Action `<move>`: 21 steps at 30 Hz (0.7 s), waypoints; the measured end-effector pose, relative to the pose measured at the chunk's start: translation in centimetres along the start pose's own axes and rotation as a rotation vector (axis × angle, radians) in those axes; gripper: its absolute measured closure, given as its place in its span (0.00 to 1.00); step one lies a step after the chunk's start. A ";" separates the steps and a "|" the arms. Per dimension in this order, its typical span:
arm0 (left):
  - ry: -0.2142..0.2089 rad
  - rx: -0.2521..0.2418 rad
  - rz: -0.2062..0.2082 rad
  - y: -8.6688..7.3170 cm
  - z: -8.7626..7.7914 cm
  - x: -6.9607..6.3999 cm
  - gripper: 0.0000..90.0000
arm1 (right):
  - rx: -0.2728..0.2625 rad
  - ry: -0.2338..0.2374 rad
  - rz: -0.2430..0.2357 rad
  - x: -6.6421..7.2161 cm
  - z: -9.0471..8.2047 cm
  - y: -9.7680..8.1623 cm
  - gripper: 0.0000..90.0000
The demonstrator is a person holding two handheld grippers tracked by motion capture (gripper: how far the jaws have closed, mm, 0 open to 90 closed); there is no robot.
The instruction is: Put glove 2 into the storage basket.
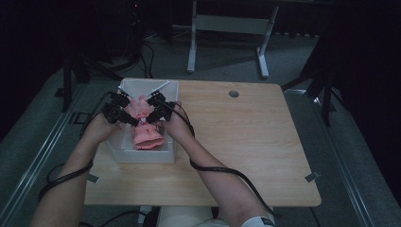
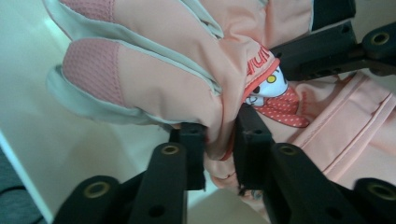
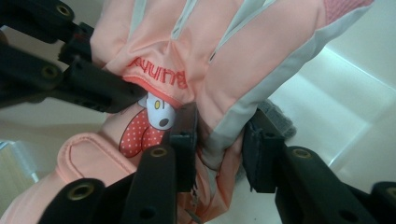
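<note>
A pink glove (image 1: 147, 135) with grey trim and a cartoon patch (image 2: 271, 84) hangs partly inside a white bin (image 1: 142, 156) at the table's left rear. My left gripper (image 1: 134, 121) is shut on a fold of the glove (image 2: 154, 88) by the cuff, its pads pinching the fabric. My right gripper (image 1: 145, 120) is shut on the glove (image 3: 210, 51) too, gripping its grey-trimmed edge from the other side. Each gripper appears in the other's view: the right gripper (image 2: 327, 51) and the left gripper (image 3: 70, 70), both close against the glove.
The bin's white walls (image 3: 345, 102) close in around both grippers. A grey knit item (image 3: 279, 122) lies in the bin under the glove. The wooden table (image 1: 246, 142) spreads out to the right of the bin. Cables trail from both forearms.
</note>
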State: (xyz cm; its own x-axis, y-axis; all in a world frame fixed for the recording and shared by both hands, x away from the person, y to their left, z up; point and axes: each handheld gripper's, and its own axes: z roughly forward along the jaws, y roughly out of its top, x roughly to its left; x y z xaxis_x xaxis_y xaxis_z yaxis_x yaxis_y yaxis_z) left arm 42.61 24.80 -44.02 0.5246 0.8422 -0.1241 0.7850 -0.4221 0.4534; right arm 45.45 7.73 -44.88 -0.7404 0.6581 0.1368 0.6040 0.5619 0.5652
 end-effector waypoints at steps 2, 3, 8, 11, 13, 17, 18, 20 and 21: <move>0.029 -0.003 -0.003 -0.2 0.0 -0.1 0.77 | 0.000 -0.002 0.008 -0.1 0.0 0.1 0.72; 0.037 -0.004 -0.005 -0.2 -0.1 -0.1 0.73 | -0.001 0.003 0.015 -0.1 0.0 0.1 0.71; 0.068 -0.041 -0.029 -0.7 -0.9 0.3 0.64 | 0.006 0.007 0.021 -0.1 0.2 0.3 0.66; 0.076 -0.054 -0.041 -0.9 -1.3 0.5 0.60 | 0.009 -0.003 0.025 -0.1 0.2 0.3 0.63; 0.074 -0.074 -0.044 -1.0 -1.6 0.5 0.59 | -0.007 -0.002 0.024 -0.1 0.2 0.4 0.62; 0.080 -0.125 -0.059 -1.1 -2.6 0.6 0.57 | -0.013 -0.008 0.015 0.0 0.2 0.5 0.63; 0.082 -0.131 -0.059 -1.1 -2.7 0.5 0.56 | -0.013 -0.008 0.012 0.0 0.2 0.5 0.63; 0.082 -0.137 -0.056 -1.1 -3.0 0.4 0.55 | -0.017 0.004 0.012 0.1 0.2 0.6 0.63; 0.080 -0.146 -0.054 -1.1 -3.1 0.3 0.54 | -0.024 0.005 0.003 0.1 0.2 0.6 0.61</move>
State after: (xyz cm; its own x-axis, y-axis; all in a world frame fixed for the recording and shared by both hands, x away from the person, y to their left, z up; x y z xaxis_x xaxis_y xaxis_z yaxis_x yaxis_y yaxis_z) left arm 40.88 26.55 -41.76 0.4505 0.8888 -0.0839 0.7522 -0.3272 0.5720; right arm 45.77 8.25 -44.69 -0.7399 0.6573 0.1431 0.5991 0.5473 0.5844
